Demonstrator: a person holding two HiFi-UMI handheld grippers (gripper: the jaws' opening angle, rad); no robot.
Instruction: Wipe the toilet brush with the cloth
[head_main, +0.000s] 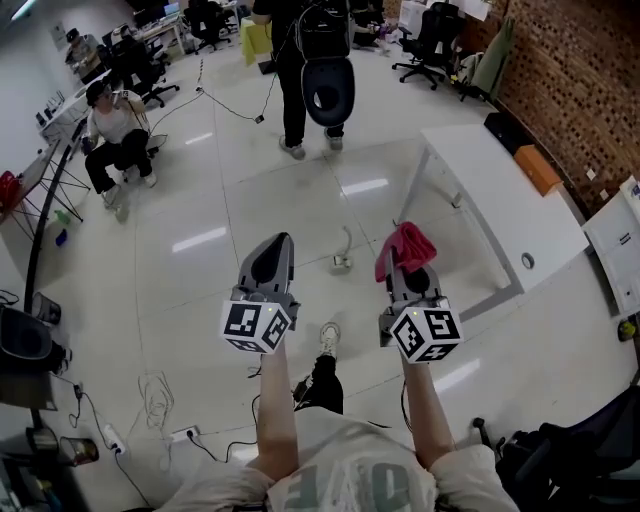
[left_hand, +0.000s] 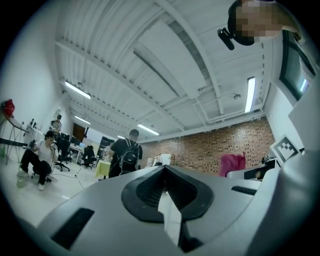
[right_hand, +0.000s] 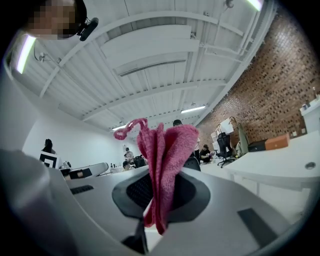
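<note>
Above the shiny floor (head_main: 200, 240), the right tongs (head_main: 402, 268) pinch the pink cloth (head_main: 405, 248). The left tongs (head_main: 278, 242) are pressed together, holding nothing. Wide bare floor lies ahead. The white surface's (head_main: 500, 200) edge runs just right of the cloth.

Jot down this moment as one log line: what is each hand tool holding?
left gripper: shut, empty | right gripper: shut on crumpled pink terry cloth | toilet brush: not in view

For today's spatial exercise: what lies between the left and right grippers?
Head view: between the left gripper and the right gripper, whose jaws clamp the pink cloth, lies pale floor with a small white corded object on it.
</note>
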